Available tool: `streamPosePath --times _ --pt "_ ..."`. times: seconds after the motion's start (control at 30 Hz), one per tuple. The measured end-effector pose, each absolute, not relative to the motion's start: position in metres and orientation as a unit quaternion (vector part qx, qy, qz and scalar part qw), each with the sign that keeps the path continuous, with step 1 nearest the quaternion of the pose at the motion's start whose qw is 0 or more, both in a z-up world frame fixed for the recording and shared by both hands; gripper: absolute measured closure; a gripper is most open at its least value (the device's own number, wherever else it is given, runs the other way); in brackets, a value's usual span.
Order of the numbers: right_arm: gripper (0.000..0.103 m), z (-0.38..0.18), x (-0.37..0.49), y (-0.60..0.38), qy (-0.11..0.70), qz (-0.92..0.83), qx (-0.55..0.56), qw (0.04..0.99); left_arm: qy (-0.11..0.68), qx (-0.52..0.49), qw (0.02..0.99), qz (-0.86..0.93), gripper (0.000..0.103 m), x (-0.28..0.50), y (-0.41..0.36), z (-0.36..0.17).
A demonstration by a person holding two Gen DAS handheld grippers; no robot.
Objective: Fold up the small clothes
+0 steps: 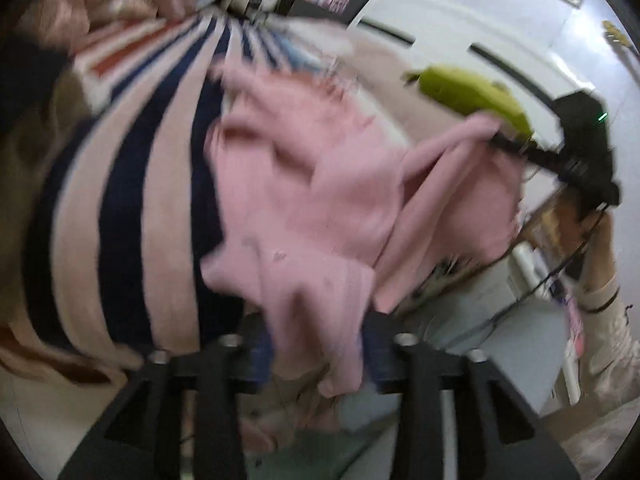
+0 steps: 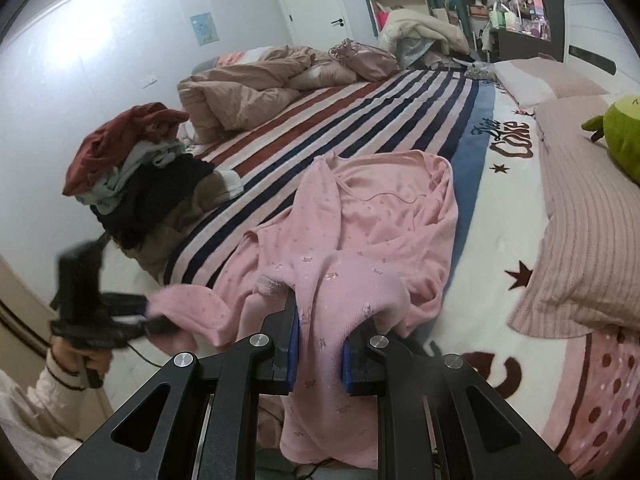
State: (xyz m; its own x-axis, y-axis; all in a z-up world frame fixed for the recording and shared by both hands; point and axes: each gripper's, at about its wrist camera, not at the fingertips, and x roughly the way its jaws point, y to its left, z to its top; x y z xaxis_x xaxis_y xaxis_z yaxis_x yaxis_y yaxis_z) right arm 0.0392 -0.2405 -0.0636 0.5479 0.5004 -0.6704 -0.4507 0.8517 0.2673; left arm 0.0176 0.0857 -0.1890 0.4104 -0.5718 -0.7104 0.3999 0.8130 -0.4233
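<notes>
Pink garment (image 2: pixel 360 232) lies spread on the striped bed blanket (image 2: pixel 360 108), its near edge lifted. Right gripper (image 2: pixel 319 354) has its jaws closed on a fold at the near hem; left gripper (image 2: pixel 152 316), near left, pinches a sleeve end. Clothes pile (image 2: pixel 136 172) sits far left.

The left wrist view looks forward along the left claw (image 1: pixel 316 356) from close above the bed (image 1: pixel 132 168), tilted and blurred, facing across the pink top (image 1: pixel 304 184) toward the headboard side and the right claw (image 1: pixel 496 136).

The right wrist view looks along the right claw (image 2: pixel 318 344) from the bed's near edge, facing down the striped blanket (image 2: pixel 360 108) toward the far wall and door (image 2: pixel 312 4), with the left claw (image 2: pixel 148 316) at its lower left.

Both views share the pink top (image 2: pixel 360 224), the striped blanket (image 1: pixel 132 168) and the green plush toy (image 1: pixel 472 92) (image 2: pixel 620 136).
</notes>
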Motion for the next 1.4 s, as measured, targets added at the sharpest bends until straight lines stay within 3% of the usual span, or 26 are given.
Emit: streamPosePath --times 0.1,0.2,0.53,0.6,0.63,0.67,0.7,1.0,1.4 --pt "0.092 -0.065 0.038 -0.242 0.393 0.267 0.03 0.879 0.486 -0.127 0.815 -0.289 0.058 0.014 0.087 -0.222" --pt "0.092 -0.068 0.037 -0.244 0.395 0.262 0.033 0.88 0.493 -0.163 0.796 -0.311 0.048 0.009 0.079 -0.248" --pt "0.092 -0.073 0.031 -0.246 0.394 0.258 0.044 0.881 0.457 -0.24 0.799 -0.308 0.048 0.032 0.045 -0.271" --pt "0.092 -0.073 0.03 -0.246 0.393 0.258 0.043 0.881 0.461 -0.25 0.798 -0.297 0.057 0.034 0.043 -0.275" --pt "0.092 -0.074 0.03 -0.246 0.393 0.259 0.044 0.881 0.463 -0.246 0.8 -0.292 0.066 0.033 0.042 -0.274" --pt "0.092 -0.074 0.03 -0.246 0.394 0.259 0.044 0.881 0.464 -0.244 0.8 -0.293 0.085 0.033 0.042 -0.273" --pt "0.092 -0.074 0.03 -0.246 0.395 0.259 0.044 0.881 0.464 -0.244 0.797 -0.299 0.091 0.031 0.04 -0.271" --pt "0.092 -0.076 0.027 -0.251 0.395 0.253 0.053 0.881 0.422 -0.16 0.85 -0.27 0.092 0.011 0.046 -0.203" --pt "0.092 -0.051 0.004 -0.244 0.379 0.303 0.083 0.87 0.31 -0.108 0.909 -0.255 0.093 0.0 0.101 -0.089"
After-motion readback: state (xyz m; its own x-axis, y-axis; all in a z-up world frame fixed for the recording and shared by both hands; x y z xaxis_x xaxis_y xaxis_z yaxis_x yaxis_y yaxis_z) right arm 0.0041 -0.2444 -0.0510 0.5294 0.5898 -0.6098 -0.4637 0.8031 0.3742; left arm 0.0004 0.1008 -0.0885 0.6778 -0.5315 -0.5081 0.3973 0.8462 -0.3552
